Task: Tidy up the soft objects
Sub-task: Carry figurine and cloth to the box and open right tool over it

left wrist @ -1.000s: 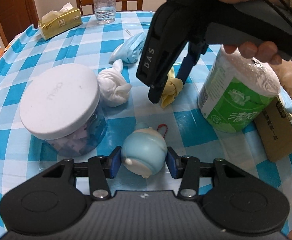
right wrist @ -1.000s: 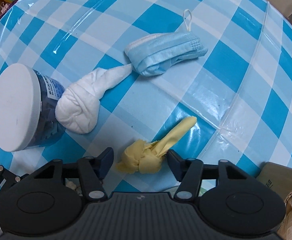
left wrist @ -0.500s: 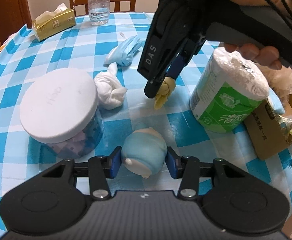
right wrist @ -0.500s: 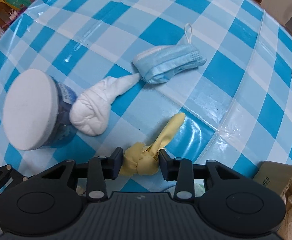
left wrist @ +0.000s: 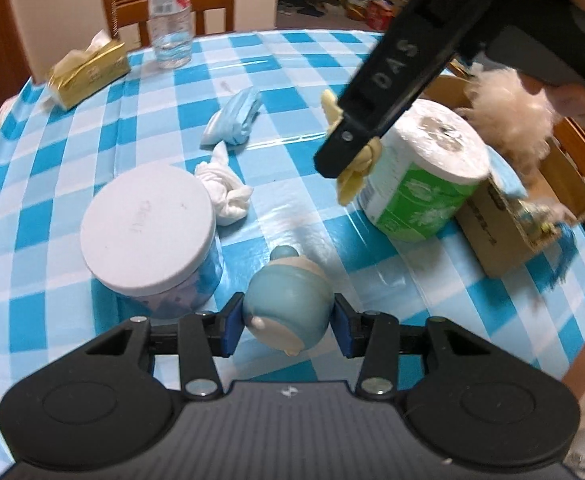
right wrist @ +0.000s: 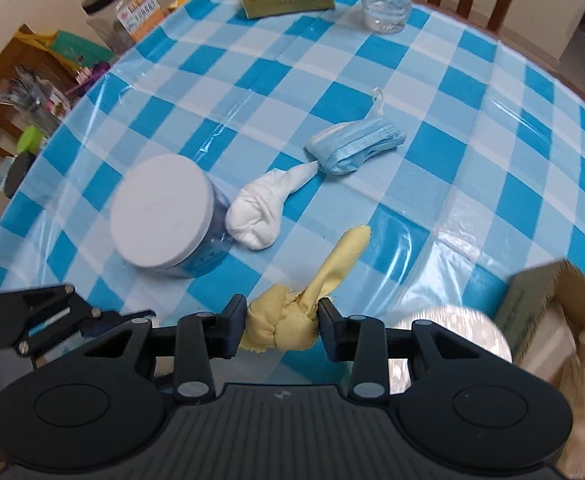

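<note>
Both wrist views look steeply down, sharing the white-lidded jar [left wrist: 148, 232]

Blue round toy [left wrist: 286, 307]: pale blue soft figure w/ cream band & small white nubs; bottom center of left wrist view, pinched between two blue pads, tilted, top knob toward upper frame.
Yellow cloth [right wrist: 292, 312]: knotted pale yellow rag w/ zigzag edges; bottom center of right wrist view, knot squeezed between two black pads, one tail slanting to upper right; off the table.
White cloth [right wrist: 258, 210]: knotted white bundle, tapered tail toward upper right; center of frame, lying on checked tablecloth, just beside the face mask.
Face mask [right wrist: 354, 148]: light blue, folded/crumpled, white ear loop sticking up; right of center, flat on tablecloth.
</note>
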The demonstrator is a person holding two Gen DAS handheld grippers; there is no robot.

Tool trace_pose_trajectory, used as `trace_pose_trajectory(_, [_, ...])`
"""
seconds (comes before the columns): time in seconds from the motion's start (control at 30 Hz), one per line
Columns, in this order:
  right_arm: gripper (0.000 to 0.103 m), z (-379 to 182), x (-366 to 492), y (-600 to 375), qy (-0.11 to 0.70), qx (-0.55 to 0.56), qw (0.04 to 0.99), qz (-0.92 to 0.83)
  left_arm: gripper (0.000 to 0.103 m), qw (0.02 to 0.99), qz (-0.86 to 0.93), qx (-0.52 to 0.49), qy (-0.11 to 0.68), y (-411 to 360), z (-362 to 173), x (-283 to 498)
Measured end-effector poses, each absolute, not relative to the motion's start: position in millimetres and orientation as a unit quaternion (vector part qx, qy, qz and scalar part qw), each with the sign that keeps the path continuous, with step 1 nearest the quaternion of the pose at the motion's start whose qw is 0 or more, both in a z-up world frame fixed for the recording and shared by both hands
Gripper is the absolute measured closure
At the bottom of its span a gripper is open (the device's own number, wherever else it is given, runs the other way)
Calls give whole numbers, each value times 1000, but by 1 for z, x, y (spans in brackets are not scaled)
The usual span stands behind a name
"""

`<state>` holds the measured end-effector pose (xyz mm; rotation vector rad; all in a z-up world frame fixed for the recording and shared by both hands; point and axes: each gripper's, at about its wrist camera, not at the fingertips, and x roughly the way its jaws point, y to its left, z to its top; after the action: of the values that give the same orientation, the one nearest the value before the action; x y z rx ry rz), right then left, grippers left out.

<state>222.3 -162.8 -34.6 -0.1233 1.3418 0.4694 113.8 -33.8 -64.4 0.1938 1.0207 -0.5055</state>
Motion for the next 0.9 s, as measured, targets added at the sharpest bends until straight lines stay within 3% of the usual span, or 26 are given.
trace_pose_trajectory(0.4, [60,6,134,-201,588,9,786,190,59,812,-321,144,466,-53,-21,91])
trace_pose_trajectory(0.9, [59,23,66,-332,570,31,816,91,59,814,-366,142,428,-146,14,78])
